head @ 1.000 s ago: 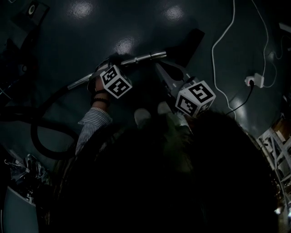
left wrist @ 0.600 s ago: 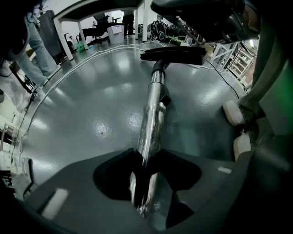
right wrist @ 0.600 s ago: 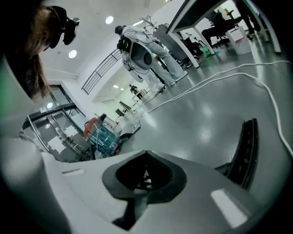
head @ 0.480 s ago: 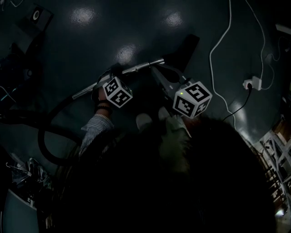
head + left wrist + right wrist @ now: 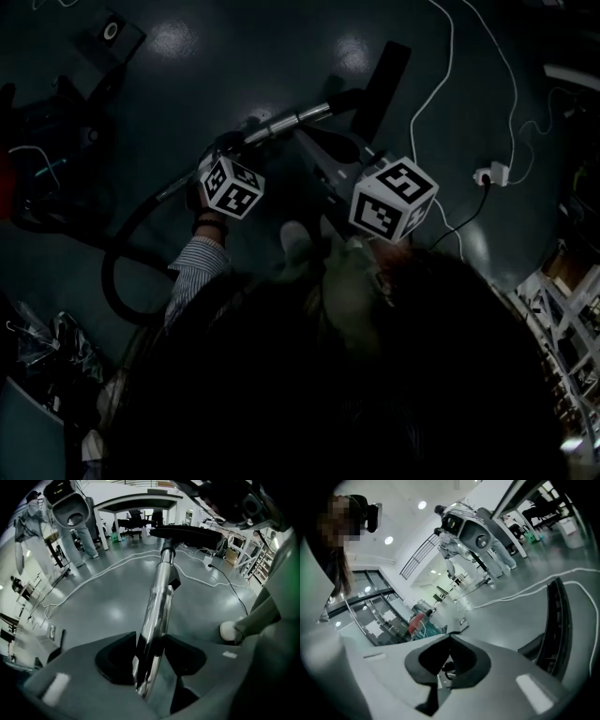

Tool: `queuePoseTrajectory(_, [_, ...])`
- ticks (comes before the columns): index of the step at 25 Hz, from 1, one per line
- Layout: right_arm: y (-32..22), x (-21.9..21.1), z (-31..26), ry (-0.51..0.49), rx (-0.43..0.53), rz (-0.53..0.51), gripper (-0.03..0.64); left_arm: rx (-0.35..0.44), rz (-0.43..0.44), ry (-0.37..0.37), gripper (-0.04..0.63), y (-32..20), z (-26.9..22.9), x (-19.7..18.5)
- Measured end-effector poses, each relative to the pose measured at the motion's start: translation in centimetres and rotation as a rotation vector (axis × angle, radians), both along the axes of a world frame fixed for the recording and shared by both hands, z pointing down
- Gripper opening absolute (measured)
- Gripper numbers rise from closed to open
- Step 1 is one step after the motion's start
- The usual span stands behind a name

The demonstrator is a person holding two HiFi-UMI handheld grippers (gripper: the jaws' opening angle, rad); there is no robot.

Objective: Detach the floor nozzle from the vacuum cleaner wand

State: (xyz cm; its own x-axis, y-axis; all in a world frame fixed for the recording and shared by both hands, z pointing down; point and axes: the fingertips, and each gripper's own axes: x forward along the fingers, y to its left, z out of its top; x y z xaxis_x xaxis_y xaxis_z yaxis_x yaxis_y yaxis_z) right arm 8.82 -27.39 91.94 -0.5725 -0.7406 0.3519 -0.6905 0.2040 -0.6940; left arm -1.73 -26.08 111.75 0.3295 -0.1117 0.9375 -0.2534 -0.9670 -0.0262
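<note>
The chrome wand (image 5: pixel 286 120) runs across the dark floor to the black floor nozzle (image 5: pixel 380 80), which still sits on its end. In the left gripper view the wand (image 5: pixel 157 597) rises between the jaws to the nozzle (image 5: pixel 187 534). My left gripper (image 5: pixel 228 145) (image 5: pixel 150 653) is shut on the wand, with the black pads against both sides of the tube. My right gripper (image 5: pixel 307 139) (image 5: pixel 449 641) is shut with nothing in it, close beside the wand's nozzle end. The nozzle (image 5: pixel 555 625) shows edge-on at the right of the right gripper view.
A black hose (image 5: pixel 122 244) loops away from the wand at the left. White cables (image 5: pixel 450 84) and a plug block (image 5: pixel 492 173) lie on the floor at the right. My light shoe (image 5: pixel 295 239) is just below the wand. People (image 5: pixel 79 531) stand by a table (image 5: pixel 140 501) farther off.
Both grippers have risen toward the camera. The wand has come up with the left gripper, and the nozzle now stands steeper in the picture.
</note>
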Motion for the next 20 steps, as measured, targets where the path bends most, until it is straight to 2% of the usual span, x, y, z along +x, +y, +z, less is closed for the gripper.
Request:
queuePoseTrajectory(4, [-1.6, -1.4, -11.3, 0.041, 0.069, -0.055, 0.002, 0.033, -0.056, 0.027, 0.196, -2.3, -10.3, -0.3])
queuePoseTrajectory(9, [-3.2, -3.0, -26.9, 0.031, 0.124, -0.095, 0.002, 0.09, -0.166, 0.045, 0.196, -5.8, -24.9, -2.6])
queuePoseTrajectory(14, [-4.8, -6.1, -42.4, 0.048, 0.253, -0.172, 0.002, 0.166, -0.361, 0.113, 0.196, -10.0, -40.0, -6.0])
queuePoseTrajectory(17, [-5.4, -7.8, -51.4, 0.051, 0.343, -0.217, 0.002, 0.217, -0.499, 0.197, 0.192, -11.9, -49.4, -8.0])
queuePoseTrajectory(20, [-4.7, -10.0, -59.5, 0.048, 0.425, -0.266, 0.002, 0.216, -0.637, 0.289, 0.185, -11.5, -57.6, -9.9])
